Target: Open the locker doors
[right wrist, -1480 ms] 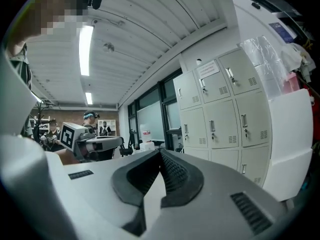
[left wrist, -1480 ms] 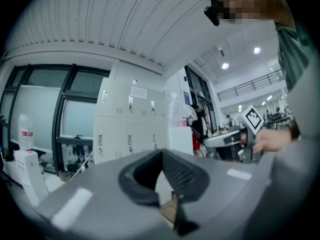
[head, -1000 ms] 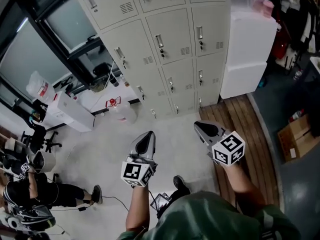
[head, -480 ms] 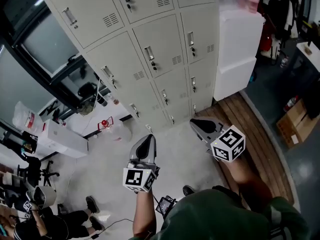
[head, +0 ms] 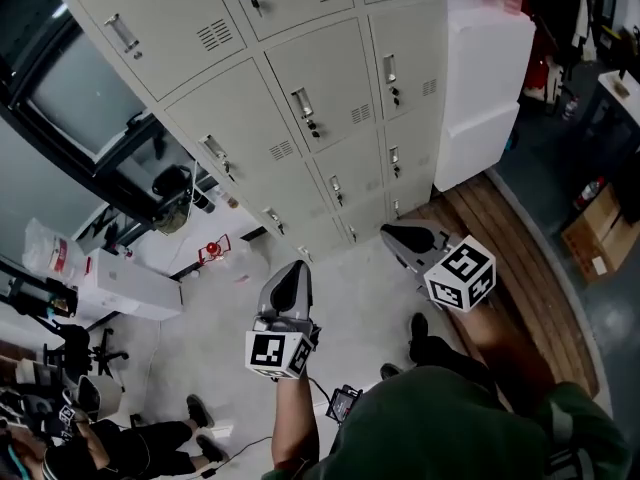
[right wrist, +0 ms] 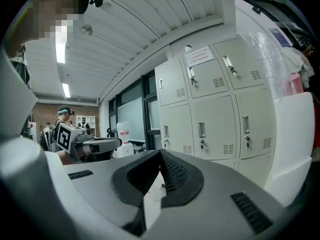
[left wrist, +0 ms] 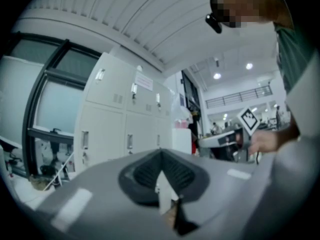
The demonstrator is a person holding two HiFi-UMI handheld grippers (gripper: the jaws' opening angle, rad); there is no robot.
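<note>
Left gripper point(head: 290, 273) and right gripper point(head: 398, 236) carried nearer the beige locker doors point(head: 250, 133), both short of them, jaws pressed together on nothing, every door closed

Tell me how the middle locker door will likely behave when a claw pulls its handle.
The locker door looks like painted sheet metal, so it is probably stiff and fairly light, swinging rather than flexing. Its small handle looks smooth, so a grip may slip. A key seems to hang below it; if locked, the door likely stays shut.
</note>
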